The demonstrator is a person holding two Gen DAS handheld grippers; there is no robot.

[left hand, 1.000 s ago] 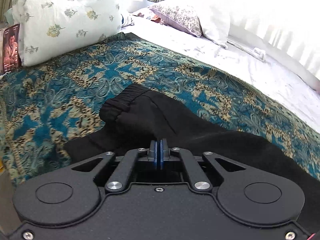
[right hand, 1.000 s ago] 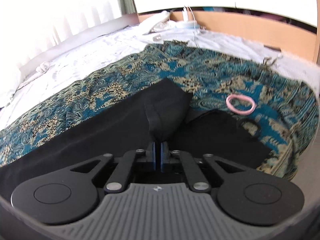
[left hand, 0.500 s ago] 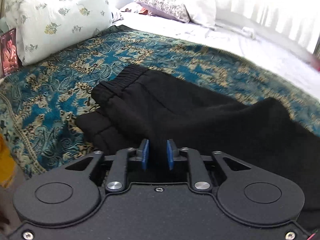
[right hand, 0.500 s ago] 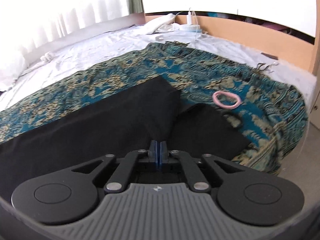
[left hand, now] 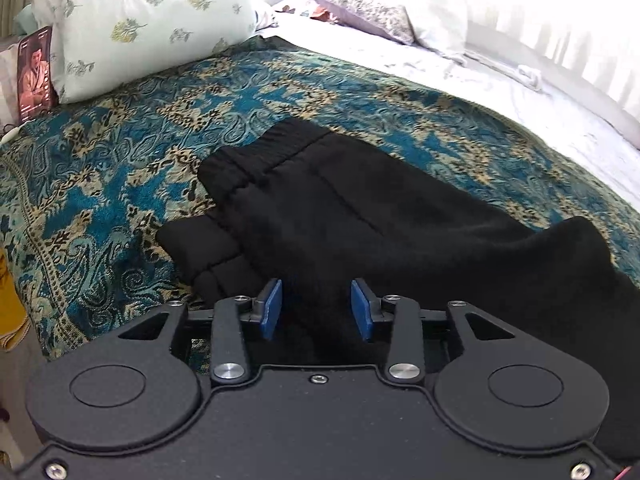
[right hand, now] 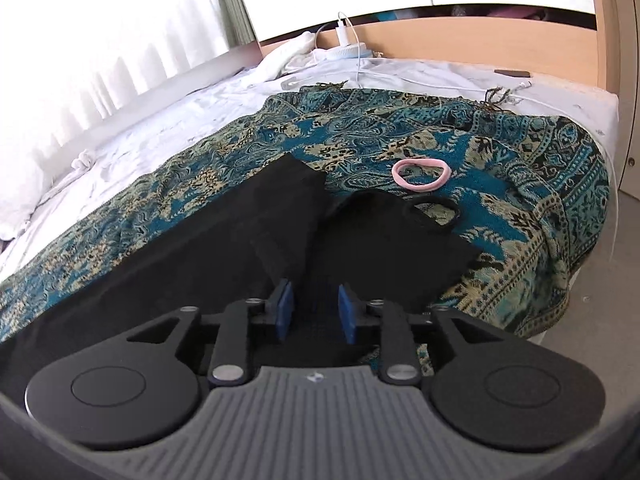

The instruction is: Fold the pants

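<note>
Room: a bedroom, daylight through pale curtains, with a wooden board behind the far corner of the bed (right hand: 460,32).
Surface: the bed carries a teal and gold patterned throw (left hand: 120,168) over white sheets; a floral pillow (left hand: 144,16) sits at one end.
Pants: the black pants (left hand: 360,216) lie along the near edge of the bed on the throw, one layer over another, slightly offset.
Long axis: it runs side to side along that edge, waistband (left hand: 256,156) toward the pillow end, leg ends (right hand: 304,188) toward the wooden-board end.
Left tool: the left tool (left hand: 316,310) has its blue pads parted, black cloth lying between them but not pinched; it sits at the near edge of the waist end.
Right tool: the right tool (right hand: 314,312) is likewise parted and holds nothing, over cloth just short of the leg ends.
Key relation: each tool is beside one end of the long axis, so the fabric stretches away sideways from both; the left is nearer the waistband, the right nearer the leg ends.
Judged next move: probably a lengthwise fold, carrying one end toward the other, and the right tool looks better placed to lift the leg ends.
Nearby: a pink hair band (right hand: 420,174) and a black hair band (right hand: 434,212) lie on the throw just beyond the leg ends.
</note>
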